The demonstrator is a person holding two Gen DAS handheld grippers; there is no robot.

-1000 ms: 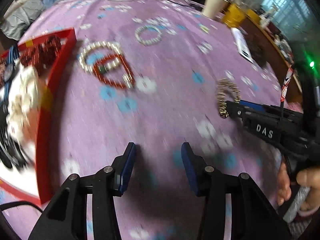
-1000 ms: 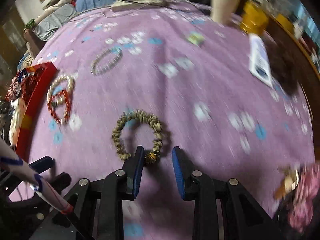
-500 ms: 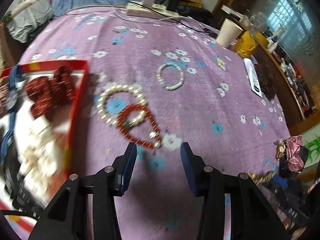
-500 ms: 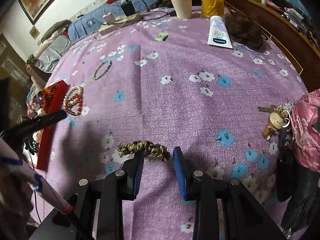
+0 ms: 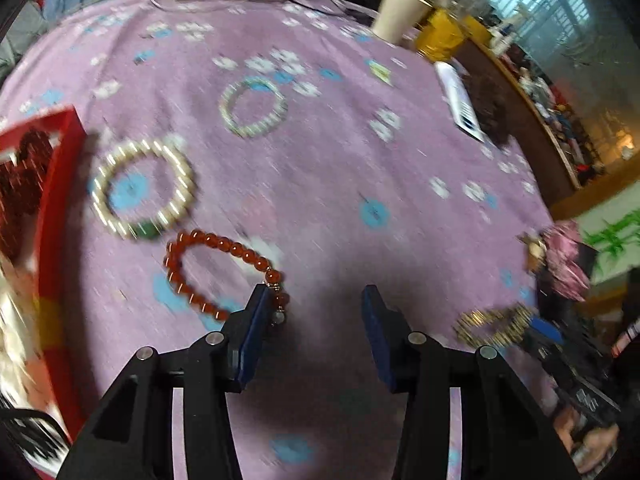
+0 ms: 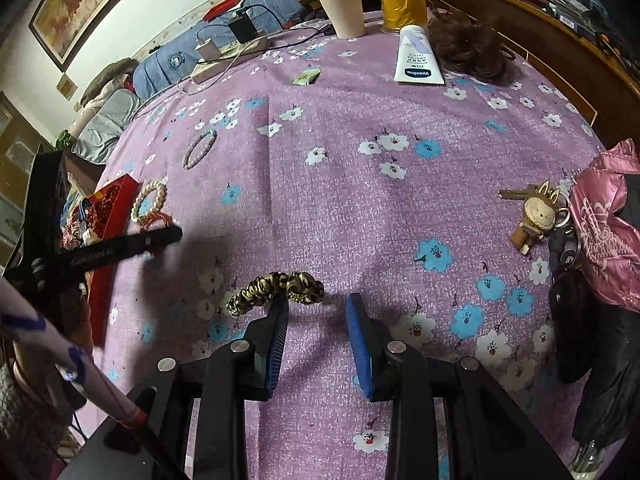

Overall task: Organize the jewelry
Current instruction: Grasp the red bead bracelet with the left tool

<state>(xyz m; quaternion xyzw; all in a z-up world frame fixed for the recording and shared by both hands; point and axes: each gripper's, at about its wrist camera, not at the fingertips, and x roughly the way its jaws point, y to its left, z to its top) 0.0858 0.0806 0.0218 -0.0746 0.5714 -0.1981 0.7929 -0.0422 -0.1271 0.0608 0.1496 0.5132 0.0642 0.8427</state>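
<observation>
The surface is a bed under a purple flowered cover [image 6: 360,200], and most of the jewelry is loose on it, so by my judgement the sorting is at an early to middle stage.

In the left wrist view the left hand-held gripper [image 5: 316,312] hangs over the cover with its jaws apart and nothing between the pads. The red bead bracelet [image 5: 208,268] lies at about 10 o'clock from it, its clasp end touching or just beside the left finger; motion blur keeps me from saying which. Beyond that bracelet, at 11 o'clock, sits a larger cream pearl bracelet [image 5: 140,188], and further out at 12 o'clock a smaller pale bead bracelet [image 5: 252,108]. The red jewelry box [image 5: 60,208] stands at 9 o'clock along the left edge; dark red beads and some pale pieces are already in it, which reads as the part done.

In the right wrist view the right hand-held gripper [image 6: 316,316] also stands open and holds nothing. The gold-and-black twisted bracelet [image 6: 276,290] lies on the cover at its fingertips, draped across the tip of the left finger, not pinched.

Left to do, as I judge it: four bracelets are outside the box, the twisted one well apart from it. Clutter at 1 to 3 o'clock, a Vaseline tube [image 6: 418,56], a paper cup [image 6: 344,8] and keys with a toy charm [image 6: 536,212], is not jewelry
</observation>
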